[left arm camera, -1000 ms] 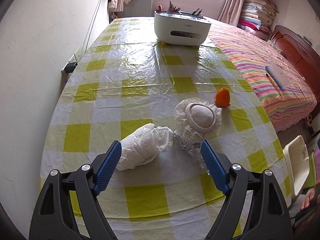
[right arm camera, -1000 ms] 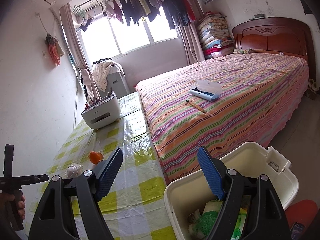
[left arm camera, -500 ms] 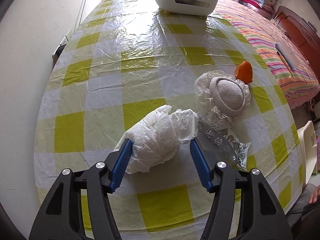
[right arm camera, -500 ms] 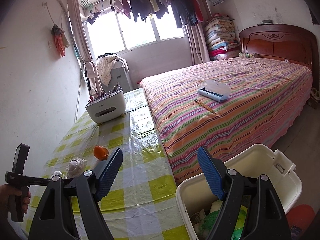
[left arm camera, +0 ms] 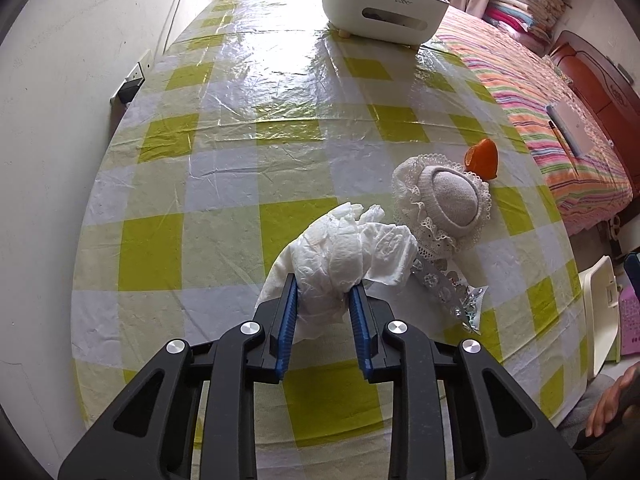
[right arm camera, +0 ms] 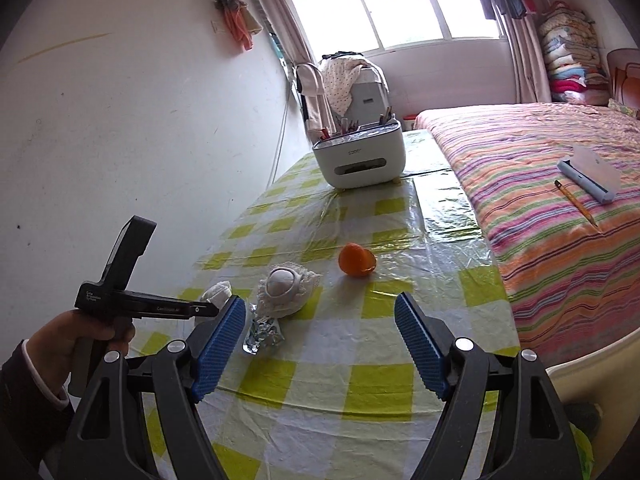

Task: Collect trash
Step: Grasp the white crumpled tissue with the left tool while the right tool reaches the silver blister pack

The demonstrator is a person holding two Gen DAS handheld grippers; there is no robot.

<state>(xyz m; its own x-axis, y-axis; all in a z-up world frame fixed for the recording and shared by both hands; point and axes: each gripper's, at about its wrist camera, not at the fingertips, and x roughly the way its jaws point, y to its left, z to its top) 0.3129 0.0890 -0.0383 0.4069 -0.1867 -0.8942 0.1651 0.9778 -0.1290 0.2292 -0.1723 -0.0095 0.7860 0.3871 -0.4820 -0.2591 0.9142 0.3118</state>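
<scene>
Two grippers over the checked table — the left gripper is clenched on the crumpled tissue at the near edge, just left of the lace cap. Right gripper hangs released, nearer than the orange peel and foil strip.

The left gripper is pinching a crumpled white tissue between its blue pads, the wad bulging out ahead of them over the yellow checked tablecloth. Just beside it a lacy cap is lying, touching a silver blister strip. An orange peel is sitting behind the cap, and a white organizer box is standing at the far end.
</scene>
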